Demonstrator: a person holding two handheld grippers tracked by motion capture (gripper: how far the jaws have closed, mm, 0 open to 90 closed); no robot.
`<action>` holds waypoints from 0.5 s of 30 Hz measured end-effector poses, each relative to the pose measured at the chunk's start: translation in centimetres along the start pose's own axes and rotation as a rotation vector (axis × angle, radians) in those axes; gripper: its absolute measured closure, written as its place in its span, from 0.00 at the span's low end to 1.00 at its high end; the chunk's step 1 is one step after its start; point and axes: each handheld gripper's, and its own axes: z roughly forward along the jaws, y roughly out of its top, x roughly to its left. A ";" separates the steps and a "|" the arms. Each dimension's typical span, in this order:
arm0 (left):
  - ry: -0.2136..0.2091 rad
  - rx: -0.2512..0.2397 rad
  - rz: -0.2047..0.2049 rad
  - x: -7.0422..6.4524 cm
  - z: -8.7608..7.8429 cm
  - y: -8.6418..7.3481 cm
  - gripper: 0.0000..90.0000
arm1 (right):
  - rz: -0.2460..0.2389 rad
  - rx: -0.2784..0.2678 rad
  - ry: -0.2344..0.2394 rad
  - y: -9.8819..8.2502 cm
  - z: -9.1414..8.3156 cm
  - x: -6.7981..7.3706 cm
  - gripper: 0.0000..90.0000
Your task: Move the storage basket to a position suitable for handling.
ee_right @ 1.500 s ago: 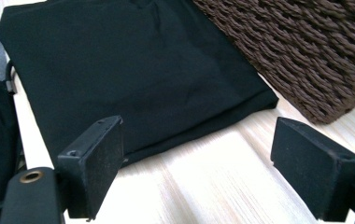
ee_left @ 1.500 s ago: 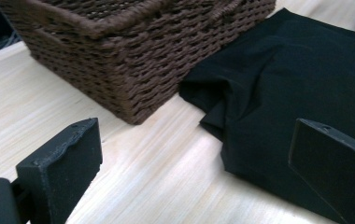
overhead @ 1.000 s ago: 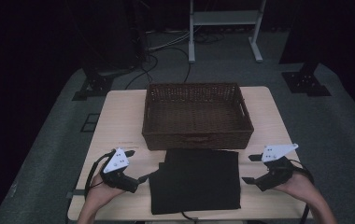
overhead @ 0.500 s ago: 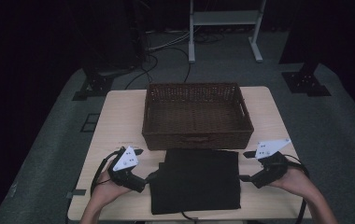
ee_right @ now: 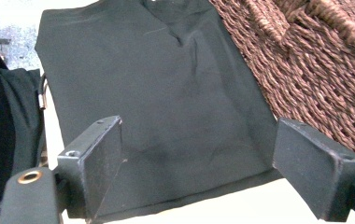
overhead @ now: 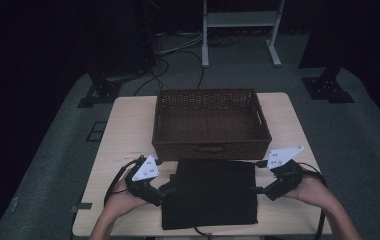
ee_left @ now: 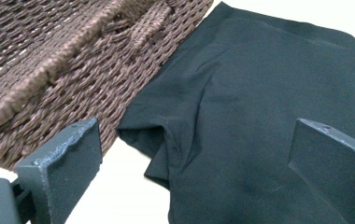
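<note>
Lying flat on the near half of the light wooden table (overhead: 123, 125), a folded black garment (overhead: 210, 195) is being flanked by two hand-held grippers, its far edge just beside the front wall of a brown wicker basket (overhead: 210, 122) — touching or not cannot be told. The left gripper (overhead: 164, 192) is being held at the garment's left edge, its jaws spread wide apart with nothing between them but the cloth's rumpled corner lying below, as the left gripper view is showing. The right gripper (overhead: 258, 190) is being held at the garment's right edge — its jaws are likewise standing wide open, straddling the cloth's border without pinching it. The basket's woven wall is being seen close beside both grippers.
</note>
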 end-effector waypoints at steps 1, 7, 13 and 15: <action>-0.004 0.006 0.008 0.0 0.1 0.1 0.02 | -0.005 0.002 0.003 0.1 0.1 0.0 0.17; -0.026 0.020 0.028 -0.2 0.8 1.0 0.02 | -0.021 0.016 0.015 0.7 0.5 0.0 0.17; -0.046 0.031 0.045 -0.4 1.3 1.6 0.02 | -0.040 0.033 0.028 1.2 1.0 0.0 0.17; -0.052 0.033 0.043 -0.4 1.6 1.7 0.02 | -0.047 0.039 0.033 1.5 1.2 0.0 0.17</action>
